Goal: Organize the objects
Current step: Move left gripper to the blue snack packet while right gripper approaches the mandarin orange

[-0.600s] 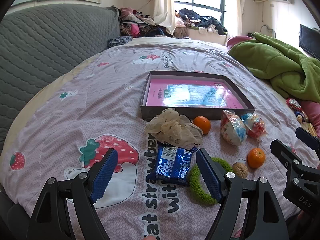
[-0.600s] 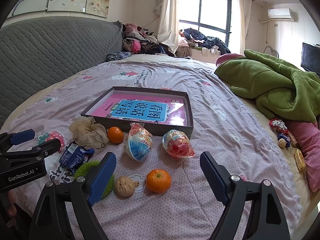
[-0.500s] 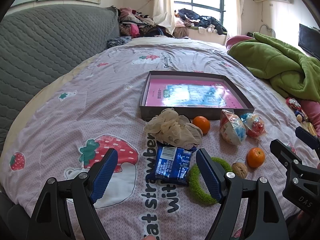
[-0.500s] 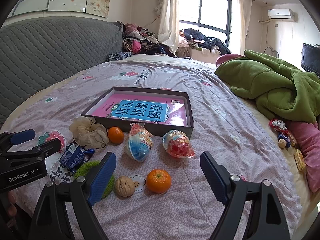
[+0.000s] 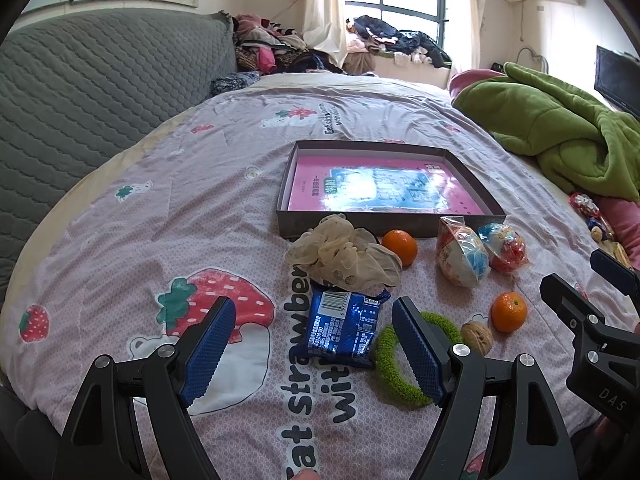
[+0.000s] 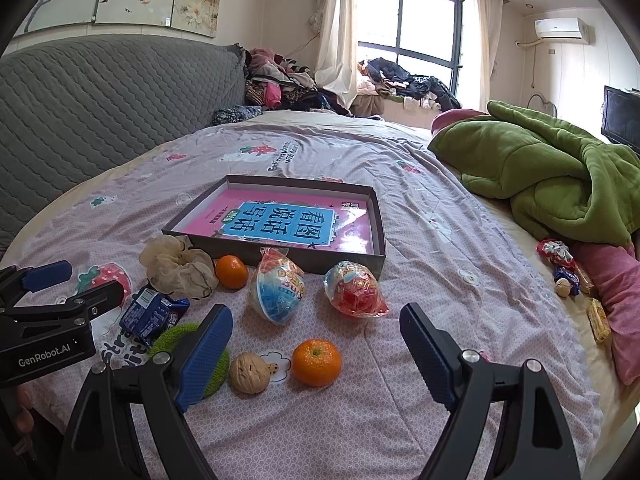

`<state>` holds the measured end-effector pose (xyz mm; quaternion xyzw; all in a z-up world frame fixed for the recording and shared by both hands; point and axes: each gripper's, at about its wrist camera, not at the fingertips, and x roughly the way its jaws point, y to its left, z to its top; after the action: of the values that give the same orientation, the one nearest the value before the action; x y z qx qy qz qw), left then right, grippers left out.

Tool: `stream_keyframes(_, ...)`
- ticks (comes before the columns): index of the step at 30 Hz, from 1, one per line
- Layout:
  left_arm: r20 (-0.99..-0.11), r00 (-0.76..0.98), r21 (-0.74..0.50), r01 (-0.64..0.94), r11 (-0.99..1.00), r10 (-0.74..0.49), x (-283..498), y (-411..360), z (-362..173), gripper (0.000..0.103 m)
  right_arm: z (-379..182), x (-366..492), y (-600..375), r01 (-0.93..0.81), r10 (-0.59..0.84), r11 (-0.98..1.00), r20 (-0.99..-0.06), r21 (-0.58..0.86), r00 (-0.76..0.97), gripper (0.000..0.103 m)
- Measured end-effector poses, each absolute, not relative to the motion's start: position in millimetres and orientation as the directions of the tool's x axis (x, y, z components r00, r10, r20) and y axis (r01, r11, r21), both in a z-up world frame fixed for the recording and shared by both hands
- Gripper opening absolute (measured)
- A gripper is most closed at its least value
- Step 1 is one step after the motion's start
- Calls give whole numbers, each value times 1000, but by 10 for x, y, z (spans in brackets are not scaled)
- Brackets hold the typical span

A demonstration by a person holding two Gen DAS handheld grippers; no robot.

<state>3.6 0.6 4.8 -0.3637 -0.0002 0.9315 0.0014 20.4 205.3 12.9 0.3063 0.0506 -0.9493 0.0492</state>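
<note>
I hover both grippers, left gripper (image 5: 310, 344) and right gripper (image 6: 316, 354), fingers spread wide and empty, over snacks scattered on the bed (image 5: 160, 208). Nothing sits in the box (image 6: 280, 258) yet; next I probably drop onto the blue packet (image 5: 340, 330).

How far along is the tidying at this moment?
Nothing looks done: the box holds only a book. Nothing is in hand; both the left hand-held gripper and the right hand-held gripper are open. Left: scrunchie, two oranges, two eggs, walnut, ring, packet.
</note>
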Motion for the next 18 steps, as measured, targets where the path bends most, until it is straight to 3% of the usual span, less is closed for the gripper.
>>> stream_keyframes(18,-772,-635,6,-38,-999,19,-75,15,-268,81,-64,123,2108,141,-64,-988,-666,-63,-744,85)
